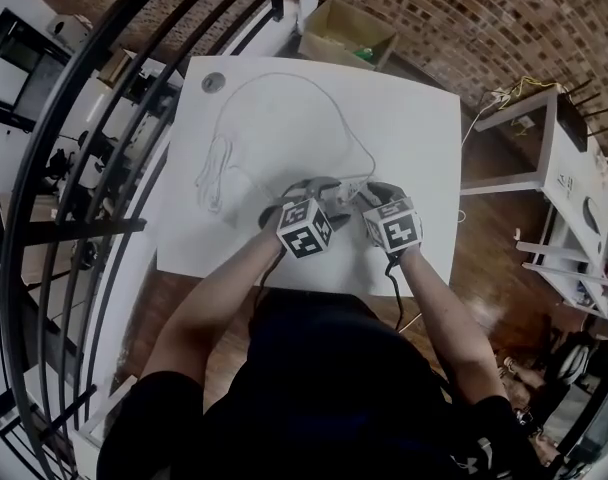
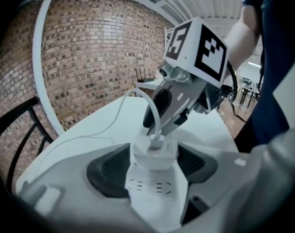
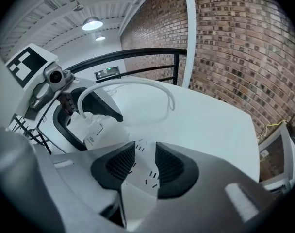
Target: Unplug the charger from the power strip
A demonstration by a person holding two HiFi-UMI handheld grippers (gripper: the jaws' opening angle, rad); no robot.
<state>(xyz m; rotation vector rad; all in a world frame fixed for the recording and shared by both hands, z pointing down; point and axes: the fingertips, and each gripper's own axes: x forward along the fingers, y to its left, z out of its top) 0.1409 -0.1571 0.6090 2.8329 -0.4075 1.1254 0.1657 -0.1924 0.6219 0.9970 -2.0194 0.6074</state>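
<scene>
Now the charger [image 2: 155, 154] stands upright, cable [image 2: 151, 108] on top, in the power strip [image 2: 155, 194] lying 9-to-3 at the table's [image 1: 404, 128] 6 o'clock edge; left gripper [image 2: 155, 163] pinches the charger, right gripper [image 3: 146, 161] pinches the power strip.

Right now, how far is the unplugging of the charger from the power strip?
Done: the left gripper straddles the charger, the right gripper straddles the power strip. In hand: the grip; whether the pads press I cannot tell. Left: the charger sits in the strip and must be pulled out.
</scene>
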